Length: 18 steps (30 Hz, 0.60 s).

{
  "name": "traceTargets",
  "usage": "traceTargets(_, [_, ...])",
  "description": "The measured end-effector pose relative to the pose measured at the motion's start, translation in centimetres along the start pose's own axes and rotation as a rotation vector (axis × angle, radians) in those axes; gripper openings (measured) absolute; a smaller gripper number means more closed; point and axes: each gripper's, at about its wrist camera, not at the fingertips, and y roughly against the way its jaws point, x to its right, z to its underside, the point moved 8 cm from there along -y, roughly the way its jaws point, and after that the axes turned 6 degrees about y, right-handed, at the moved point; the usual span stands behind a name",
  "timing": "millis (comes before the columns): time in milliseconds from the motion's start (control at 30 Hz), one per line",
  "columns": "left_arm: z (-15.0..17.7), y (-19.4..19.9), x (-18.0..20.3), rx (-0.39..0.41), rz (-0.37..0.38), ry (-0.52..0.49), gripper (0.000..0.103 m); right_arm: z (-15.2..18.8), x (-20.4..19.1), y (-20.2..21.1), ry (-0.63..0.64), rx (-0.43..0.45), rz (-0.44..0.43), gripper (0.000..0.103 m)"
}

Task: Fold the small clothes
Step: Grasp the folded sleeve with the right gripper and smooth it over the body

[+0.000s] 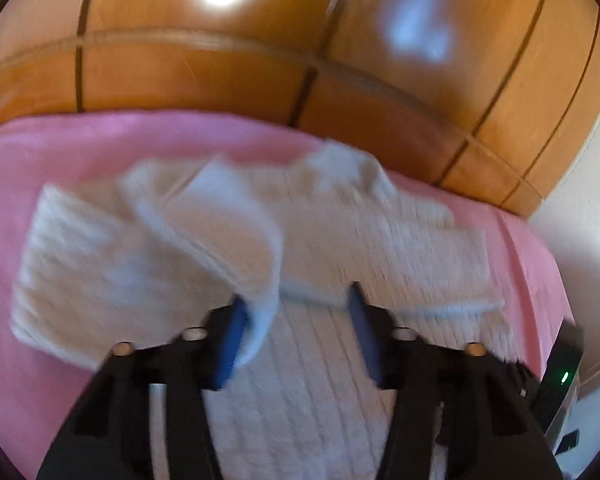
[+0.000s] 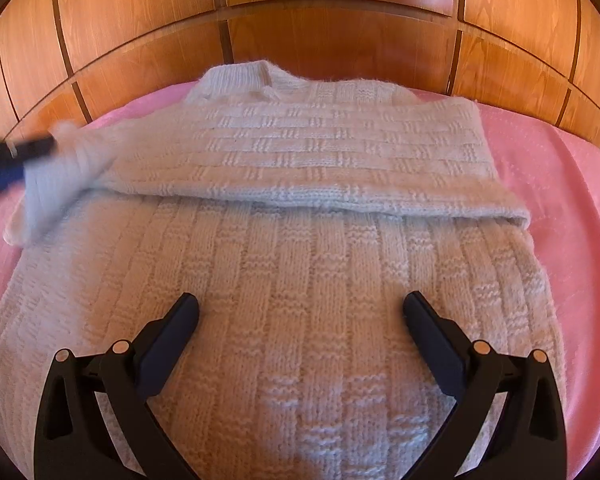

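Note:
A white knitted sweater (image 2: 300,248) lies flat on a pink bedspread (image 2: 560,168), collar (image 2: 240,76) at the far end. One sleeve (image 2: 320,152) lies folded across the chest. My right gripper (image 2: 300,300) hovers open over the sweater's lower body, nothing between its fingers. In the blurred left wrist view my left gripper (image 1: 296,300) is over the sweater (image 1: 320,380), blue pads apart. The other sleeve (image 1: 228,232) droops against the left pad only and is not pinched. The left gripper (image 2: 28,150) also shows at the far left of the right wrist view, beside that blurred sleeve (image 2: 56,184).
Brown wooden panelling (image 2: 340,20) rises right behind the bed. Pink bedspread (image 1: 100,136) shows around the sweater. A black device with a green light (image 1: 562,376) sits at the lower right of the left wrist view, with a pale wall (image 1: 580,240) beyond the bed edge.

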Motion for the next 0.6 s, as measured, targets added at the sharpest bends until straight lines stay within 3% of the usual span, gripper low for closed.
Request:
traceTargets(67, [1.7,0.3,-0.1,-0.018,0.005,0.014,0.052,0.0,0.1,0.0,-0.005,0.002,-0.006,0.101])
traceTargets(267, [5.2,3.9,-3.2,0.028,-0.045,0.066,0.052,-0.7,-0.1,0.6,0.002,-0.008,-0.009,0.098])
traceTargets(367, [6.8,4.3,-4.3,0.019,-0.08,0.056,0.052,-2.2,-2.0,2.1,-0.022,0.024,-0.132,0.079])
traceTargets(500, [8.3,4.0,-5.6,0.01,-0.098,0.066,0.052,-4.0,-5.1,2.7,-0.112,0.023,-0.35,0.077])
traceTargets(600, [8.4,3.5,-5.4,0.019,-0.102,0.057,0.057,-4.9,-6.6,1.2,-0.13,-0.017,-0.384,0.075])
